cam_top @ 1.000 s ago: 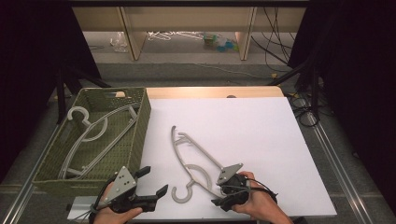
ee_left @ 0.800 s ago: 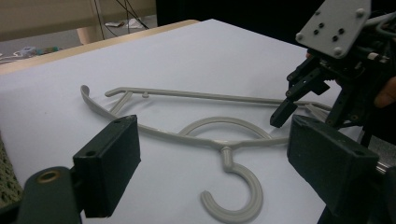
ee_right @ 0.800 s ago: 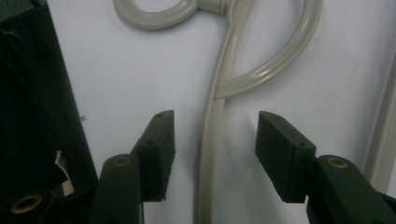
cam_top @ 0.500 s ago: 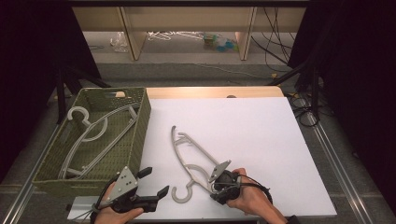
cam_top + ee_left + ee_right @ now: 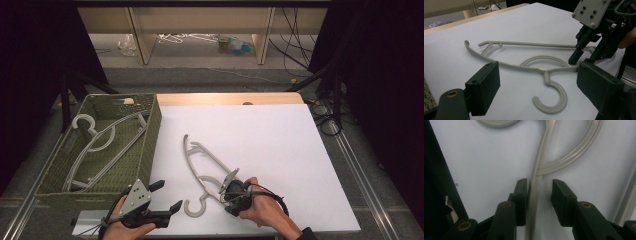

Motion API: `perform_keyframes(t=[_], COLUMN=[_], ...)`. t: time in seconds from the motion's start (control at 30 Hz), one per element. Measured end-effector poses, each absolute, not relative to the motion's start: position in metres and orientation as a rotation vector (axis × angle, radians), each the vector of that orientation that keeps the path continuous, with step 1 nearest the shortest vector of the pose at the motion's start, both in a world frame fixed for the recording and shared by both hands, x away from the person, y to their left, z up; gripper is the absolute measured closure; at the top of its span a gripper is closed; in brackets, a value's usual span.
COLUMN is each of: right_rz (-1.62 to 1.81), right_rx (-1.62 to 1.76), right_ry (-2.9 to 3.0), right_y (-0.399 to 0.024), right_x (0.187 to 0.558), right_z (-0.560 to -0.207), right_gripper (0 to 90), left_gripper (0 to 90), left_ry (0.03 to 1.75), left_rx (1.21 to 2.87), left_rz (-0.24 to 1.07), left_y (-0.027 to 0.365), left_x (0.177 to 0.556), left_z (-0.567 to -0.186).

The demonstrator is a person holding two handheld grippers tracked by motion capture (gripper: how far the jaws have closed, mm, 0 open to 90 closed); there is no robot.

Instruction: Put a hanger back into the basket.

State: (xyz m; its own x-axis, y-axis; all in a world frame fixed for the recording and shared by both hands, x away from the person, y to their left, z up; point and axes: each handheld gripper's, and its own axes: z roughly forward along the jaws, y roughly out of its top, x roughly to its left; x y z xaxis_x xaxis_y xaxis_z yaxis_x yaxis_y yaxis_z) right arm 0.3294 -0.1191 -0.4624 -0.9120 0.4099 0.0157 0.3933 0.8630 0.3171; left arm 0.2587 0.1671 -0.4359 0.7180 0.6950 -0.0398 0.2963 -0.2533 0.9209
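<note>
The right gripper (image 5: 226,192) sits low over the near part of the white table sheet (image 5: 280,145), its two black fingers (image 5: 520,195) astride the shoulder bar of a pale grey plastic clothes hanger (image 5: 205,167) that lies flat on the sheet. Its jaws have just been closing and the bar runs up between them; the one finger lies right against the bar, while the other finger (image 5: 560,197) stands a narrow gap off it, so the bar is framed but not pinched from both sides. Just beyond the fingertips the hanger's curved inner loop branches off the bar, and farther on the neck leads to the open hook (image 5: 195,207). The left gripper (image 5: 167,197) is held by the person's left hand (image 5: 122,227) near the table's front edge, its fingers (image 5: 484,87) set wide apart with nothing in between; the hook of the hanger lies on the sheet in front of the gap, near but not touched. Seen past those fingers, the right gripper (image 5: 586,53) meets the hanger's bar on the far side of the neck. Well off to the outer side of the left gripper stands an olive-green woven plastic basket (image 5: 150,130) with another pale grey hanger (image 5: 95,145) lying inside it.
</note>
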Motion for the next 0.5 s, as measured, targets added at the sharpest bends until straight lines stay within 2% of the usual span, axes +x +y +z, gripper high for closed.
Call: perform_keyframes(t=[0.07, 0.23, 0.33, 0.5], right_rz=[0.492, 0.495, 0.503, 0.508], right_rx=[0.629, 0.610, 0.612, 0.588], right_ry=[2.990, 2.999, 3.008, 3.012], right_y=[-0.119, -0.121, -0.123, -0.123], right_x=[0.330, 0.333, 0.337, 0.338], right_z=[-0.462, -0.462, -0.462, -0.462], right_gripper=[67.9, 72.5, 78.4, 79.4], left_gripper=[18.9, 19.1, 19.4, 20.9], left_ry=[0.738, 0.773, 0.770, 0.727], left_rx=[1.855, 1.843, 1.856, 1.889], left_rz=[0.479, 0.456, 0.451, 0.460], left_y=[0.168, 0.167, 0.163, 0.152], left_x=[0.260, 0.260, 0.263, 0.270], left_z=[-0.435, -0.437, -0.438, -0.440])
